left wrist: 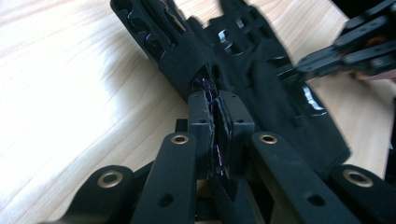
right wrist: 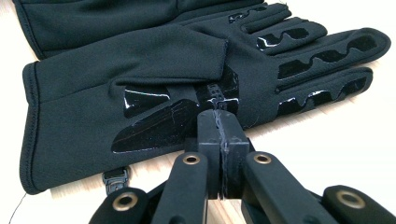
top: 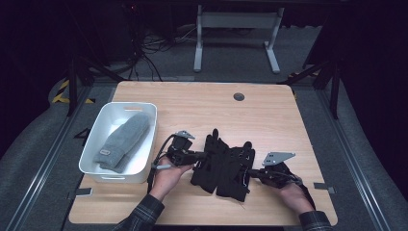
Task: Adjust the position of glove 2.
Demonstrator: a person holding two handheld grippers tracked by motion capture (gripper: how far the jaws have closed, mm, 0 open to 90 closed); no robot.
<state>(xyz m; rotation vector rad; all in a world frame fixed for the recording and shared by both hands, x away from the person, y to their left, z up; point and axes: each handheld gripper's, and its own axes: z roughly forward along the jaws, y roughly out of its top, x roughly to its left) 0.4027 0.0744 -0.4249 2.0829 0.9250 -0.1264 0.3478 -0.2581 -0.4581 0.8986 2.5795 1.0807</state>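
Black gloves (top: 223,166) lie overlapped toward the near edge of the desk (top: 202,103), right of the white bin (top: 101,139) holding a grey mitten (top: 122,142). My left gripper (left wrist: 215,109) is clamped on one glove's edge; my right gripper (right wrist: 219,122) pinches the other. Best to lift slowly and evenly, so neither hem slips.

Gloves (top: 223,166) mid-table, bin (top: 98,139) to their left, hat (top: 124,142) inside
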